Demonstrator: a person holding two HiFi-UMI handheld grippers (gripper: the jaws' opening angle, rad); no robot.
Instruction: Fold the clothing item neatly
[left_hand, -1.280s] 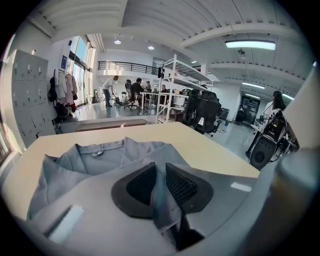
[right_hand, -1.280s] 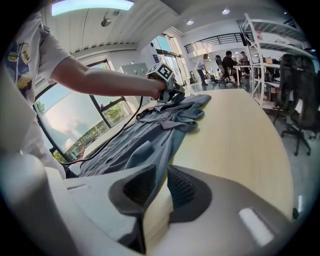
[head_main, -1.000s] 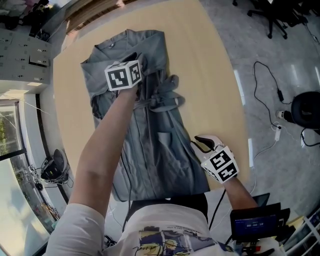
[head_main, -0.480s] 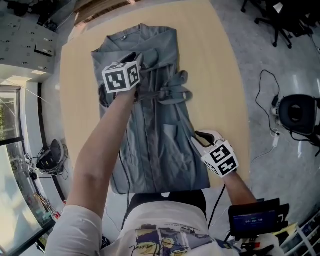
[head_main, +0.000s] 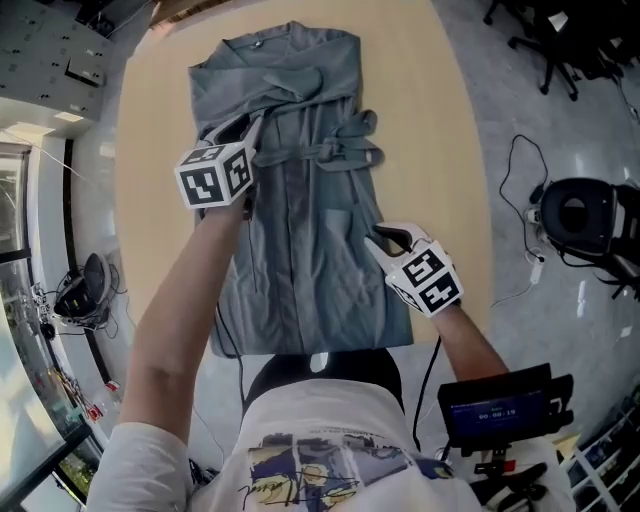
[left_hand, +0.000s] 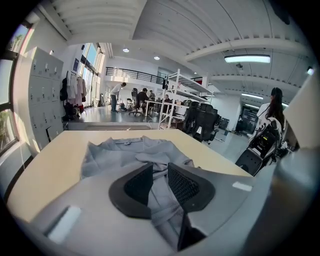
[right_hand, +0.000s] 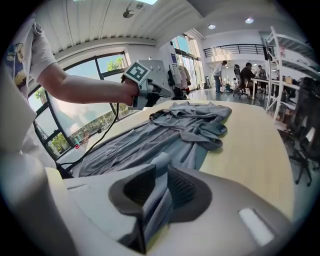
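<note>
Only the gripper views show the grips. The right gripper (right_hand: 161, 186) pinches a fold at the 4 o'clock edge of the grey garment (head_main: 300, 200). The left gripper (left_hand: 160, 175) clamps cloth near 10 o'clock. The garment lies lengthwise, collar at 12 o'clock and sleeves bunched, on a pale wooden table (head_main: 430, 130). Office chairs (left_hand: 202, 122) stand beyond it.

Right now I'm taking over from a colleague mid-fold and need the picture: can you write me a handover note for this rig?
Grippers: the left tongs are closed on a fold of the grey garment, on its left side toward the collar. The right tongs are closed on its right edge, nearer the hem.
Garment: it lies lengthwise on the wooden table, collar at the far end, loose cloth bunched across the middle.
Done: laid out as a long strip.
Left: no crosswise fold yet; probably tidy the sides, then bring the hem toward the collar.
</note>
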